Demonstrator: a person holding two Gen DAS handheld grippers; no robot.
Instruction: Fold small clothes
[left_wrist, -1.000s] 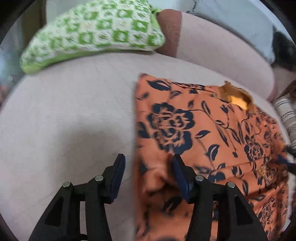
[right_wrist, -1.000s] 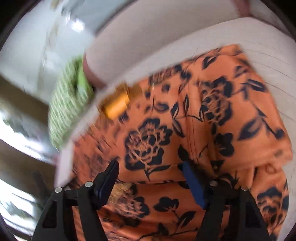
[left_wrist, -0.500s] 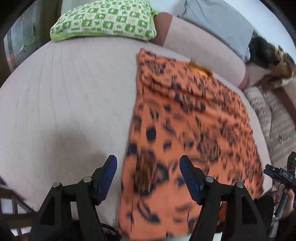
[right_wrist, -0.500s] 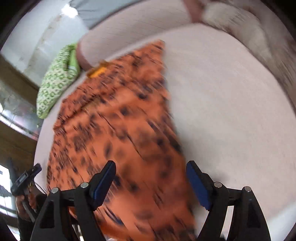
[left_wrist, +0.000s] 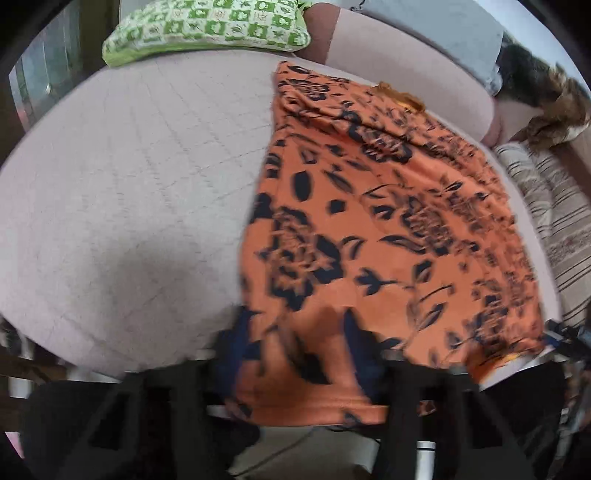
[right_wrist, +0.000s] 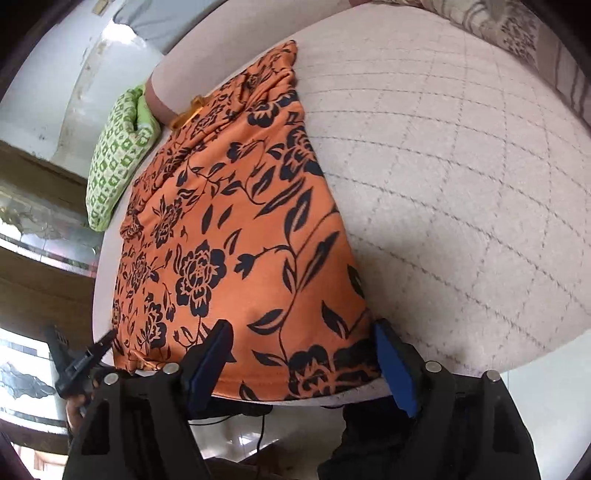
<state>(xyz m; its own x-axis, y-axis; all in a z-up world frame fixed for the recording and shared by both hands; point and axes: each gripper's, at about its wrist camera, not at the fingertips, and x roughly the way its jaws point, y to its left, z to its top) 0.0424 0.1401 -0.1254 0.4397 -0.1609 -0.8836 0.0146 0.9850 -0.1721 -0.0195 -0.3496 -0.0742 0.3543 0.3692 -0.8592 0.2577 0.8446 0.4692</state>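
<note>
The left gripper (left_wrist: 295, 354) has its blue pads apart on each side of the near left corner of the orange flowered cloth (left_wrist: 388, 229), but the picture is too blurry to tell if it pinches, and the right gripper (right_wrist: 303, 365) is spread wide around the near right corner. The cloth lies flat on the pink bed (right_wrist: 461, 184), its long way running from the near edge toward the green pillow (left_wrist: 207, 29). It looks like the big folds are not done yet.
</note>
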